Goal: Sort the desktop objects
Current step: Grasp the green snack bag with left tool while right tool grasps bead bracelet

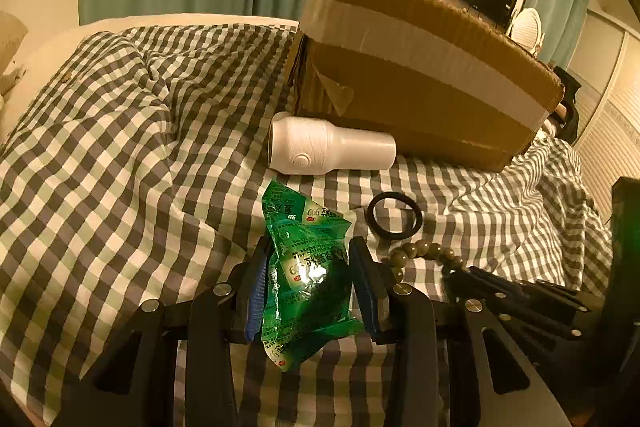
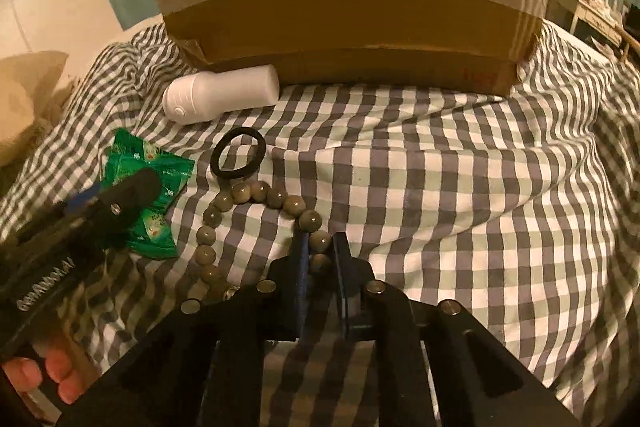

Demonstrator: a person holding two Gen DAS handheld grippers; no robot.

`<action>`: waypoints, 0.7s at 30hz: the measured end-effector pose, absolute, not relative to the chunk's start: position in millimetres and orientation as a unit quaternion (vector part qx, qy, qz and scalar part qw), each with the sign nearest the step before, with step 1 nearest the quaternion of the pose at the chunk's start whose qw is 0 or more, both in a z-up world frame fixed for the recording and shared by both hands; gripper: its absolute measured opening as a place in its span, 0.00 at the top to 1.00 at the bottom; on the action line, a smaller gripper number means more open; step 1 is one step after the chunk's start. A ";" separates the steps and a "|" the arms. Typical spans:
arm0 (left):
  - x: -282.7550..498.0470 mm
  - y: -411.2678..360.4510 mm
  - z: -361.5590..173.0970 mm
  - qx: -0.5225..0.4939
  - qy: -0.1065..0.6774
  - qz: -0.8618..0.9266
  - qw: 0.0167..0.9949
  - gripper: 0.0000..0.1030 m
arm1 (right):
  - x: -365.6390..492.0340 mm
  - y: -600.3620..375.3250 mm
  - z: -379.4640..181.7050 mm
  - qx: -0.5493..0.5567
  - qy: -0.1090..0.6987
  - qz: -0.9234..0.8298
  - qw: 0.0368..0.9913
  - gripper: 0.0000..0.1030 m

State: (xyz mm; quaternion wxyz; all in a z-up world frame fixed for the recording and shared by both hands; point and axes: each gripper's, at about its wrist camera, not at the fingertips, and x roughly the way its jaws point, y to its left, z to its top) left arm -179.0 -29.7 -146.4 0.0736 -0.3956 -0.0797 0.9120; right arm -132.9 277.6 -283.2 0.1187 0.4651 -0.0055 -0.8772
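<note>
The left gripper is clamped on a crinkled green packet, its two blue-padded fingers pressing the foil from either side, with the packet's far end sticking out ahead of the fingertips over the checked bedspread. Just ahead of that gripper lies a white bottle on its side, and beyond it, touching or nearly so, stands a taped cardboard box. Ahead and to the right of the left gripper a black ring lies flat on the cloth, beside the near end of a string of grey-green beads. The right gripper has its jaws drawn in close around one bead of that string — the bead sits between the fingertips, though actual contact on both sides cannot be told. The rest of the loop trails off to the left of the right gripper, towards the ring and the packet.
</note>
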 end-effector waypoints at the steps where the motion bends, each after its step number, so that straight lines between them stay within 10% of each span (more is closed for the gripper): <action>1: -178.8 -29.9 -147.3 -0.394 -0.079 0.913 0.074 0.62 | -131.3 277.2 -281.5 0.462 -0.001 -0.879 0.116 0.89; 21: -147.8 -23.5 -112.7 -0.339 -0.043 0.935 0.097 0.82 | -93.4 288.1 -221.9 0.383 0.027 -0.913 0.141 0.89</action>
